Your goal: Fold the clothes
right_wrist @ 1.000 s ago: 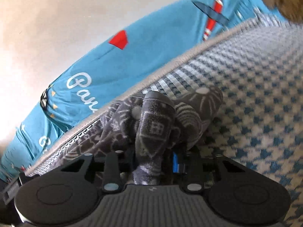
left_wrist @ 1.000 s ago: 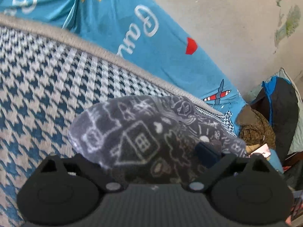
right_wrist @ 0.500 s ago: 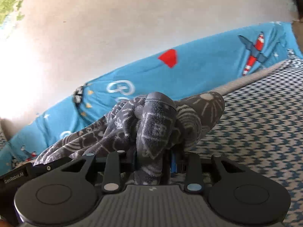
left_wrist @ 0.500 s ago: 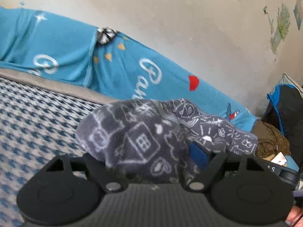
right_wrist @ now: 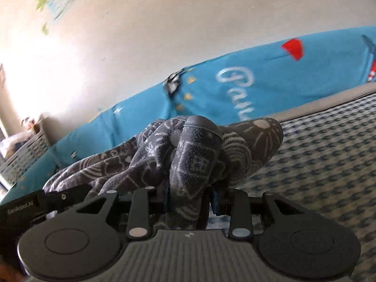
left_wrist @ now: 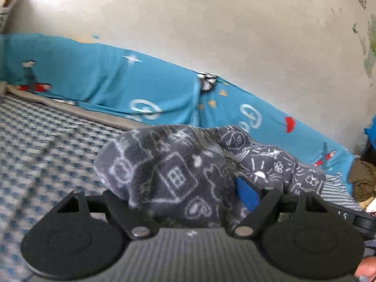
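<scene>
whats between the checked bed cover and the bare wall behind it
A blue printed sheet runs along the wall's foot, behind the checked cover; both wrist views show it.

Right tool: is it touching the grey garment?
Touching. The right wrist view shows the right tool with its blue pads pressed against a bunched fold of the grey garment on both sides.

"GenRobot.AI" on left gripper (right_wrist: pixel 21 210); "Pau" on blue sheet (right_wrist: pixel 237 87).

A dark grey fleece garment (left_wrist: pixel 183 171) is showing white doodle houses, above a blue-and-white houndstooth bed cover (left_wrist: pixel 47 141); behind that cover, a turquoise sheet (right_wrist: pixel 258 87) is displaying white lettering and red shapes.
</scene>
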`<action>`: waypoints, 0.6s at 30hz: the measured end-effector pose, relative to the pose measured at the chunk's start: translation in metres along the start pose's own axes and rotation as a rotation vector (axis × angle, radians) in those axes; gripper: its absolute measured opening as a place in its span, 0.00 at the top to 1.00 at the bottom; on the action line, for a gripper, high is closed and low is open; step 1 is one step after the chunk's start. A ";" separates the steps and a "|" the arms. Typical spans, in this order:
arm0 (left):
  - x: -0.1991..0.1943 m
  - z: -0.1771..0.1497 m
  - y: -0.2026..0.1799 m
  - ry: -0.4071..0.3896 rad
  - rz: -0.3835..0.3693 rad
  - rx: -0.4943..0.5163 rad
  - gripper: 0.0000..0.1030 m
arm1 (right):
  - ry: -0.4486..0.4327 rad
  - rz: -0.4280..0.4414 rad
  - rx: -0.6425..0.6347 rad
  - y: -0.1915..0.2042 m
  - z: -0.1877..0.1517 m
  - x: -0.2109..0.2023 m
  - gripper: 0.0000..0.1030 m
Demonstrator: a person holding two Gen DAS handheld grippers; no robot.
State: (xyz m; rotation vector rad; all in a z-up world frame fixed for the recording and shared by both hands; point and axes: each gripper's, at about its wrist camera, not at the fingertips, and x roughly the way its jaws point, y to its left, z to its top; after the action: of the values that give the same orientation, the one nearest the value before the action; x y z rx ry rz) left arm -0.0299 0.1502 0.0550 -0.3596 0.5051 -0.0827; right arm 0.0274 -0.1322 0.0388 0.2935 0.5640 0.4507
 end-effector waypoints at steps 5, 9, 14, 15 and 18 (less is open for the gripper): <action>-0.026 -0.004 0.035 -0.013 0.082 -0.022 0.22 | 0.047 0.061 -0.028 0.032 -0.023 0.018 0.69; -0.042 -0.013 0.060 -0.007 0.126 -0.044 0.22 | 0.082 0.097 -0.044 0.051 -0.042 0.028 0.69; -0.048 -0.024 0.089 0.023 0.186 -0.070 0.22 | 0.143 0.124 -0.032 0.068 -0.065 0.038 0.68; -0.048 -0.026 0.094 0.029 0.196 -0.073 0.21 | 0.155 0.127 -0.042 0.071 -0.071 0.040 0.68; -0.041 -0.035 0.112 0.086 0.222 -0.114 0.17 | 0.199 0.115 -0.067 0.078 -0.084 0.050 0.65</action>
State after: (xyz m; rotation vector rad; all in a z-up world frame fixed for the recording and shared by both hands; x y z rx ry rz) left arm -0.0838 0.2504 0.0050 -0.4099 0.6336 0.1465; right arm -0.0086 -0.0291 -0.0214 0.2183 0.7274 0.6128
